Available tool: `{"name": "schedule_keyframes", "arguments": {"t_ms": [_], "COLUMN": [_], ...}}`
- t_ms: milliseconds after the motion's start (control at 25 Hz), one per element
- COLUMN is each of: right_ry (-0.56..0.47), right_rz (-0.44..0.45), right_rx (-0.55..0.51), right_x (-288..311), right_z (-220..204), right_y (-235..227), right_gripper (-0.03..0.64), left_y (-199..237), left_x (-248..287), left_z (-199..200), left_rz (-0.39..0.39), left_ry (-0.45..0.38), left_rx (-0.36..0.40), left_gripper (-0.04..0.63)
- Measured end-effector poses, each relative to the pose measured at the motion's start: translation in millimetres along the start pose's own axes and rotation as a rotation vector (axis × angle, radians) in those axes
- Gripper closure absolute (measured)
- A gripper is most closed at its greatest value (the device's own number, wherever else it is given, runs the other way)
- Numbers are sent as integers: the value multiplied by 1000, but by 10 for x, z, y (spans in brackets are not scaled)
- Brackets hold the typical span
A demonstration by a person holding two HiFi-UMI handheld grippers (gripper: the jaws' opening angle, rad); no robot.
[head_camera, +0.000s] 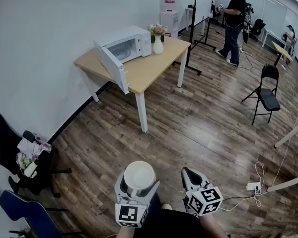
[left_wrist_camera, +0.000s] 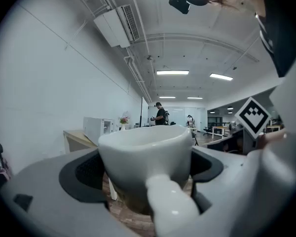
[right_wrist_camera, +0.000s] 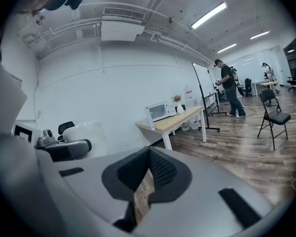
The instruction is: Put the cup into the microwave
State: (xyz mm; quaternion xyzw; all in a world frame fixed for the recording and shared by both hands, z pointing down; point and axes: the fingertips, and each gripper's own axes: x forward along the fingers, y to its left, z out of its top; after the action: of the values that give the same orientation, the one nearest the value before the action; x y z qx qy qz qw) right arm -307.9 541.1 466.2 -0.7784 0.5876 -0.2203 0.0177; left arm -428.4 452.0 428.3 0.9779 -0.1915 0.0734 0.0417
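Observation:
My left gripper (head_camera: pixel 137 180) is shut on a white cup (head_camera: pixel 139 175), held upright low in the head view. In the left gripper view the cup (left_wrist_camera: pixel 145 159) fills the space between both pads, its handle toward the camera. My right gripper (head_camera: pixel 191 176) hangs beside it with its jaws together and nothing between them; the right gripper view shows the right gripper (right_wrist_camera: pixel 149 177) with its pads meeting. The white microwave (head_camera: pixel 125 46) stands far ahead on a wooden table (head_camera: pixel 154 66), its door (head_camera: pixel 111 66) swung open toward me. The microwave (right_wrist_camera: pixel 160 110) looks small and distant.
A vase of flowers (head_camera: pixel 158 38) stands right of the microwave. A black folding chair (head_camera: pixel 265 93) and a person (head_camera: pixel 233 24) are at the far right. Office chairs (head_camera: pixel 20 152) crowd the left wall. Cables and a power strip (head_camera: pixel 252 186) lie on the wood floor.

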Motion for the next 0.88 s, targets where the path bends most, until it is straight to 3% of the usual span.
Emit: {"name": "schedule_keyframes", "arguments": {"t_ms": [400,880], "right_ry": [-54,-41], "right_rz": [-35,-47], "right_rx": [23,31], "right_x": [-358,-203], "right_z": [-20,-19], "right_y": [60,77], "right_gripper": [623,623], "left_y": [-246,-143], "left_x": [-331,-256], "left_z": [-57,-10], "left_rz": [2,-1], "left_ry": [0,-6], "left_rx": [-11,-5], "left_gripper": [117,117]}}
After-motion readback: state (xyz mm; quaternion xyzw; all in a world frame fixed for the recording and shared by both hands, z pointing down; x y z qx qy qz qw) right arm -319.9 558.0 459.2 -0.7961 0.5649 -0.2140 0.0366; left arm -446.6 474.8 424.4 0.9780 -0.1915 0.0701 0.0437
